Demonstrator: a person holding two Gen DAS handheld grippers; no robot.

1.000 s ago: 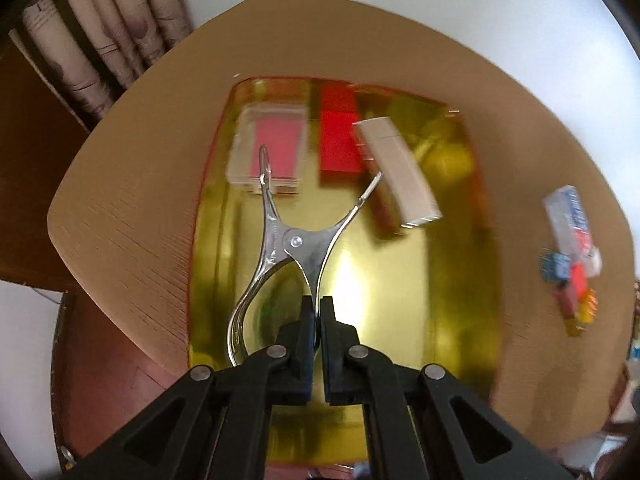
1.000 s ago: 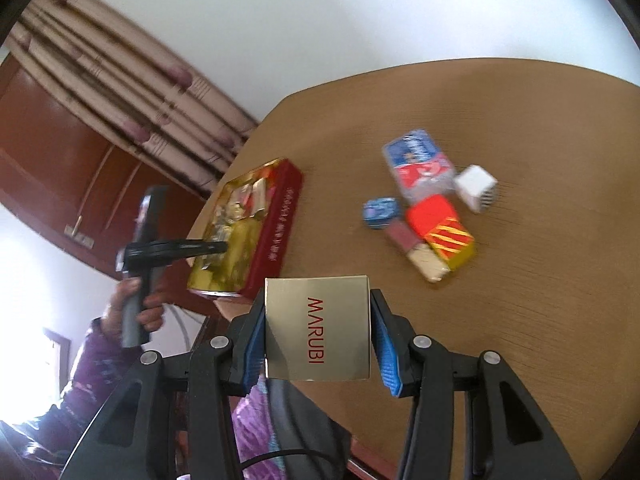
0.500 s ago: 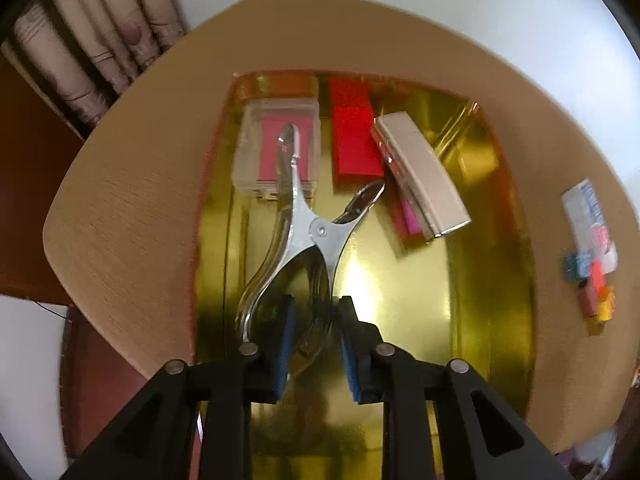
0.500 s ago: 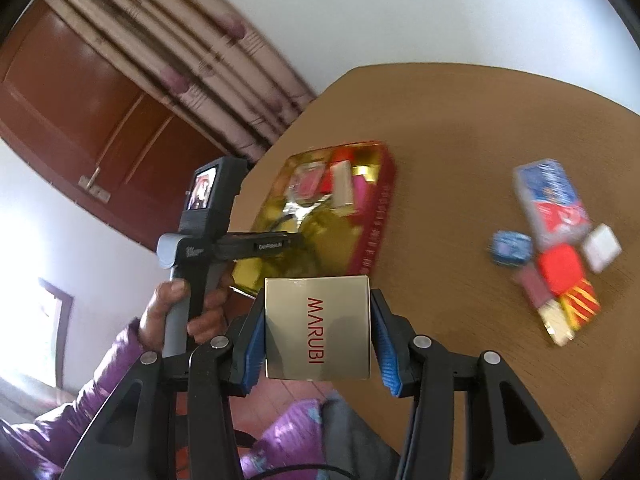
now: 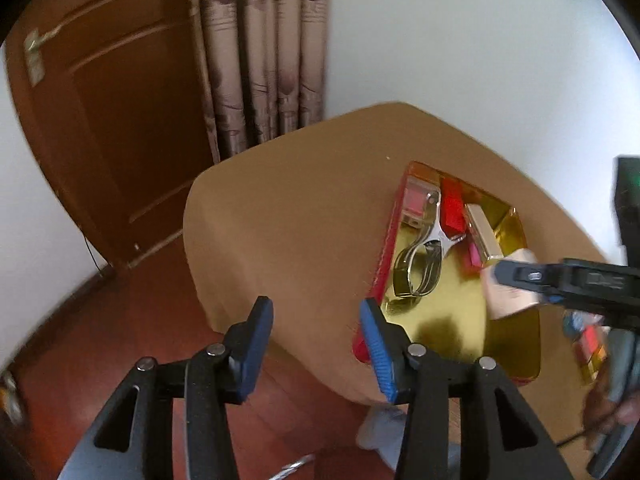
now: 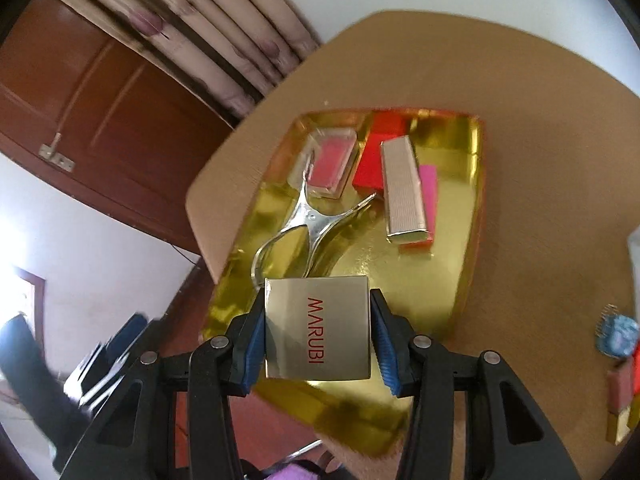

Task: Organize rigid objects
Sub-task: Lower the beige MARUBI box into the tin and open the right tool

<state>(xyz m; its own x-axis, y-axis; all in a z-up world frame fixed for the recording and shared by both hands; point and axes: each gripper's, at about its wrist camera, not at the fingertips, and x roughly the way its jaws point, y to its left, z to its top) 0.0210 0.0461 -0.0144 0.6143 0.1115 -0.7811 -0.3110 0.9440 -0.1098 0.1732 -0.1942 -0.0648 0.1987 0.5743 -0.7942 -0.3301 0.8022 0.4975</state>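
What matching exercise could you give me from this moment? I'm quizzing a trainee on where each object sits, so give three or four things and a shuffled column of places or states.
Things
1. MARUBI box
2. metal tongs
3. left claw
4. blue packet

Places or states
A. on the bare table, outside the tray
B. lying inside the gold tray, held by nothing
C. jaws opening, nothing between them
D. clamped between the right claw's pads, above the tray's near end

Pairs: 1-D, 2-B, 3-C, 4-A
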